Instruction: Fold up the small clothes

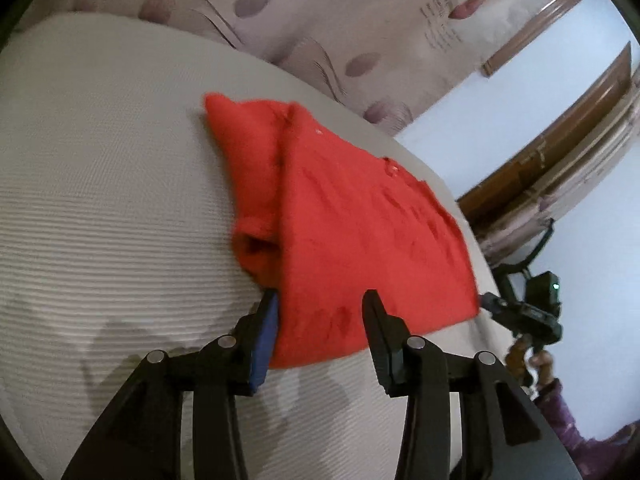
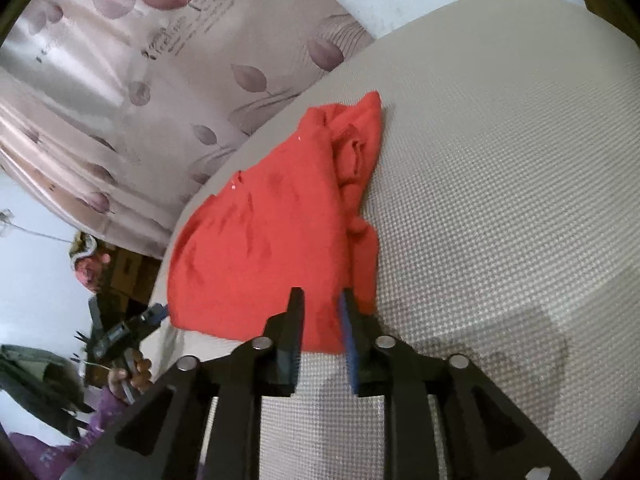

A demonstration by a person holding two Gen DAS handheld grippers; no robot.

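We find the red garment (image 1: 352, 216) lying partly folded on the pale ribbed mattress (image 1: 100, 200), toward its edge, with one side already doubled over and a bunched sleeve or flap along that fold; small white buttons show on its upper layer. In the left wrist view, the left gripper (image 1: 320, 300) stands at the garment's near hem with its jaws parted, fabric lying between them, and no clamp made. In the right wrist view, the right gripper (image 2: 322, 296) sits at its own near hem, jaws more narrowly parted and straddling the cloth edge; we cannot confirm that they pinch it, so we record them as released. We judge the step in hand to be taking the hem at two corners for the next fold. To do it well, each pair of jaws should bite both layers squarely at the edge, the bunched flap should be smoothed in first, and both hands should lift together so the fold stays straight. Both grippers point low and forward along the mattress, tilted inward toward each other. A patterned curtain (image 2: 120, 80) hangs beyond the bed.
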